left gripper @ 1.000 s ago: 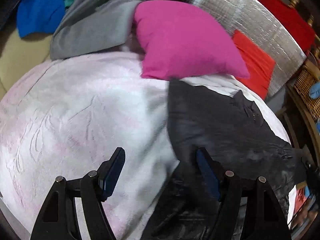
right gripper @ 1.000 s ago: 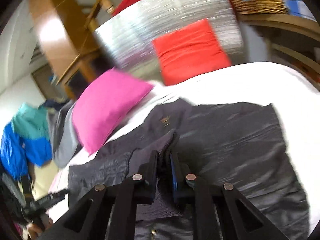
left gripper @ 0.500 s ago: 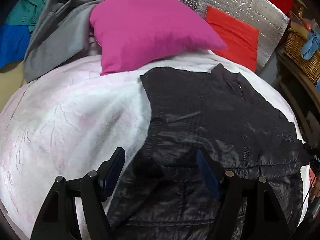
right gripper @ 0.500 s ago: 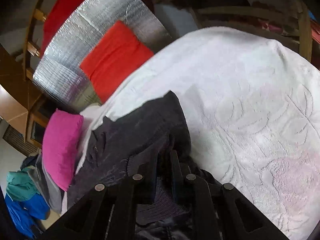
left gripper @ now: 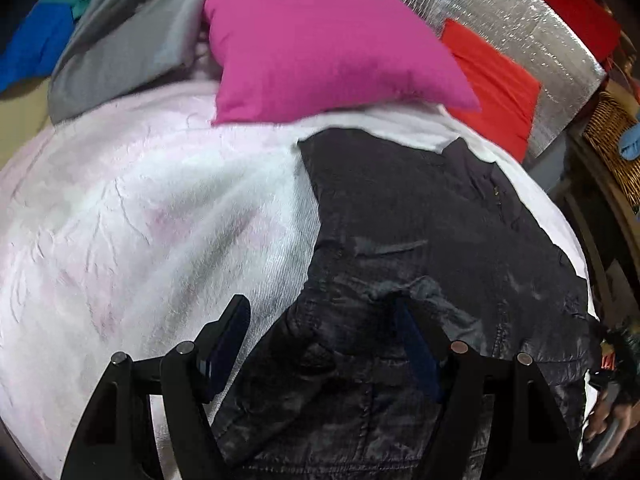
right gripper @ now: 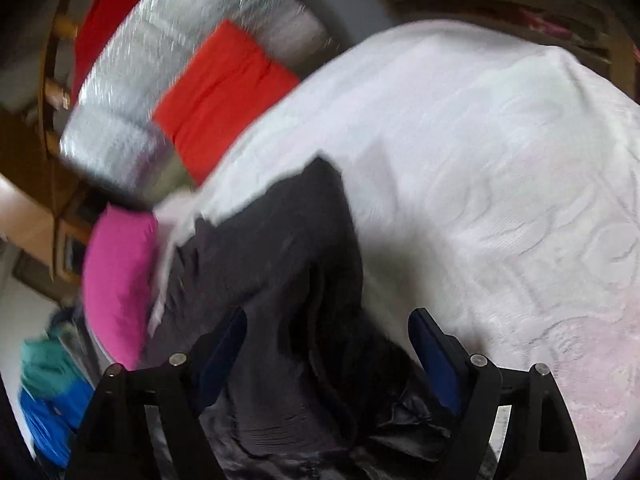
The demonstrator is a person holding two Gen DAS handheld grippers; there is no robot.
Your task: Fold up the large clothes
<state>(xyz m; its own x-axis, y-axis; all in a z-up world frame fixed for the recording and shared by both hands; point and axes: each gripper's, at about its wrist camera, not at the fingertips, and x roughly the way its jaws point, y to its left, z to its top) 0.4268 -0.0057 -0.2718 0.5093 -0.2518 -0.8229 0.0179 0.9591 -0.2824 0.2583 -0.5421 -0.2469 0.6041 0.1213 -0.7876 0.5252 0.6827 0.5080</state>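
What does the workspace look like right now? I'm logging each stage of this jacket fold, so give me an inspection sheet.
Surface: white textured bedspread, faint pink patches.
Job's things: black jacket lying on the bedspread, partly folded over itself.
Clutter: pink cushion, red cushion, grey garment, blue and teal clothes at the bed's head.
Grippers: left gripper open, jacket below it, pads not pressing. Right gripper jaws opening, jacket fabric between them, not pinched.
Cables: nothing seen.
Surroundings: silver quilted panel, wicker basket, wooden furniture.
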